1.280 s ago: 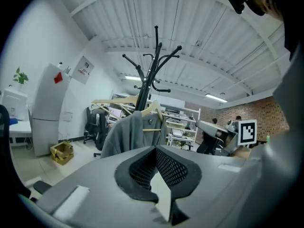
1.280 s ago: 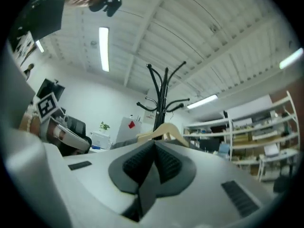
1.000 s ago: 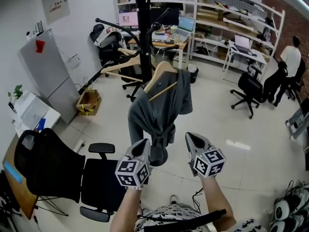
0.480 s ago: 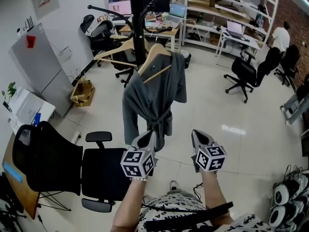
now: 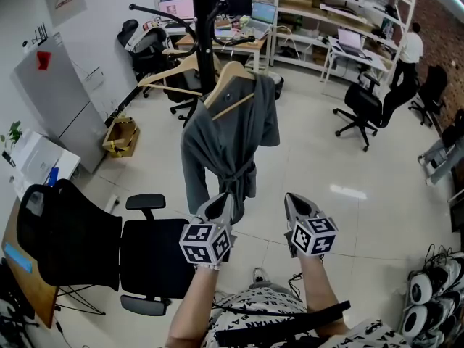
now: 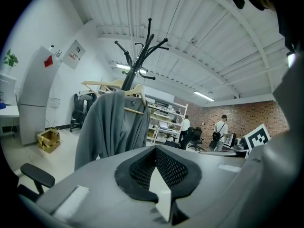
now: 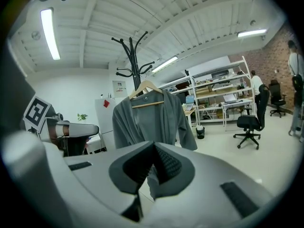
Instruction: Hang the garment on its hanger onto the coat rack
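1. Compared with a second ago, the coat rack (image 5: 201, 20) and everything on it sits higher and further left in the head view. From half a second ago, the picture has barely shifted.
2. The grey garment (image 5: 225, 147) hangs on its wooden hanger (image 5: 230, 78) from the rack, as it did a second ago. It is draped open at the front, with its belt knotted low.
3. The person in a white shirt (image 5: 410, 49) at the back right now stands upright by the shelving (image 5: 341, 13).
4. My left gripper (image 5: 223, 201) and right gripper (image 5: 292, 201) are held side by side below the garment's hem and apart from it. This is much as they were half a second ago.
5. Both grippers are fully closed with nothing in them. The garment (image 6: 111, 125) shows beyond the left one's joined tips, and the garment (image 7: 152, 118) on its hanger (image 7: 147, 87) shows beyond the right one's.
6. A tall grey cabinet (image 5: 54, 100) stands at the left wall.
7. A black office chair (image 5: 109, 256) stands just left of the left gripper, beside the path to the garment rather than across it.
8. Another black chair (image 5: 359, 114) stands well off to the right.
9. A second, bare wooden hanger (image 5: 170, 75) hangs on the rack's left side.
10. A cardboard box (image 5: 119, 136) lies on the floor near the cabinet.
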